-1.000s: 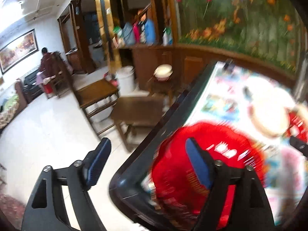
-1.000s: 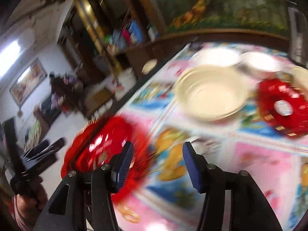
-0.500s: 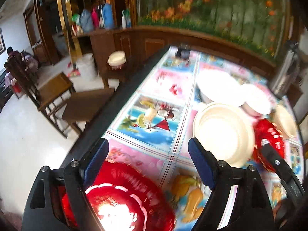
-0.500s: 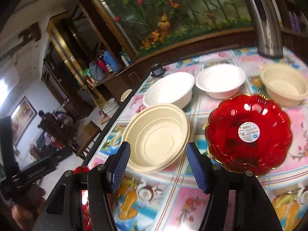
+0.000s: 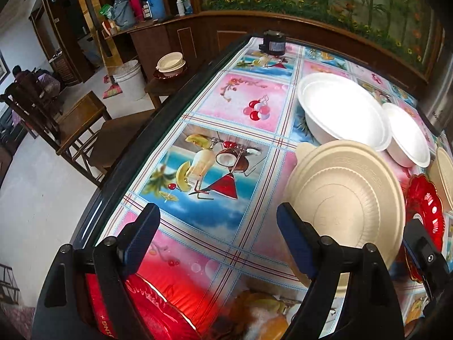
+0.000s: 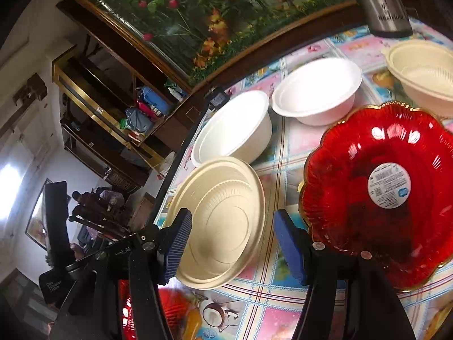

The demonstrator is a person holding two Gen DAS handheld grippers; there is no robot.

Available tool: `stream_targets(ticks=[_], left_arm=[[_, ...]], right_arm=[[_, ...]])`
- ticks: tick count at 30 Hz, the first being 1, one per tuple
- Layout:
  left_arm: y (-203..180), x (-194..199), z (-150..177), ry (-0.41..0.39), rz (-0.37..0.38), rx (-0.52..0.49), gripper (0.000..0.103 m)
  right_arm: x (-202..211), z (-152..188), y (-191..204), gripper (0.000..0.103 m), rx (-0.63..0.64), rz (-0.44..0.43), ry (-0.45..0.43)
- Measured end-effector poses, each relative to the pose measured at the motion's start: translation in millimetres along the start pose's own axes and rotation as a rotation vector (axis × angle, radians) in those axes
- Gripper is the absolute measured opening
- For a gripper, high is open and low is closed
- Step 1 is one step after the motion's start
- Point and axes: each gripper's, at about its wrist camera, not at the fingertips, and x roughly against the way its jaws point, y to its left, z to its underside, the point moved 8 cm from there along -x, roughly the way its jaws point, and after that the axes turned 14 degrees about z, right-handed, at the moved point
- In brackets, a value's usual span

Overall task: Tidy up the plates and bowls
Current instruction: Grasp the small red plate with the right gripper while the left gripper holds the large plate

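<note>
Beige bowl [image 6: 223, 221] between spread right gripper [image 6: 232, 243] jaws (no pad contact); left gripper [image 5: 218, 240] open, empty, above table [image 5: 226, 141].

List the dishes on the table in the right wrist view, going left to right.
Beige ribbed bowl → large white bowl → smaller white bowl → red scalloped plate → cream bowl at the far right.

Black left gripper [image 5: 215, 240] frame, silver screws, ribbed blue pads [image 6: 177, 243], white lettering
</note>
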Motion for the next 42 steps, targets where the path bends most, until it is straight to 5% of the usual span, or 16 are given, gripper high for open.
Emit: stream_targets(ticks=[9, 16, 21, 30, 32, 35, 38, 42], left_arm=[[-9, -11, 5, 0.033, 0.006, -0.010, 0.085], [-18, -9, 6, 0.034, 0.038, -0.015, 0.085], [-30, -12, 9, 0.039, 0.036, -0.060, 0.085], [-33, 2, 7, -0.005, 0.005, -0.067, 0.085], [-34, 20, 1, -0.065, -0.027, -0.076, 0.085], [-49, 54, -8, -0.174, -0.029, -0.120, 0.085], [-79, 70, -10, -0.187, 0.065, -0.169, 0.085], [-125, 58, 1, -0.107, 0.156, -0.231, 0.085]], right_arm=[[-14, 1, -2, 0.059, -0.028, 0.011, 0.033], [-19, 3, -2, 0.023, -0.015, 0.033, 0.045], [-18, 4, -1, 0.012, -0.001, 0.060, 0.031], [-11, 3, -1, 0.018, -0.001, 0.049, 0.020], [-3, 0, -3, 0.030, -0.012, 0.041, 0.013], [17, -9, -13, 0.033, -0.049, 0.015, -0.014], [49, -30, -33, 0.035, -0.047, 0.037, -0.112], [74, -51, -77, 0.038, -0.070, 0.078, -0.170]])
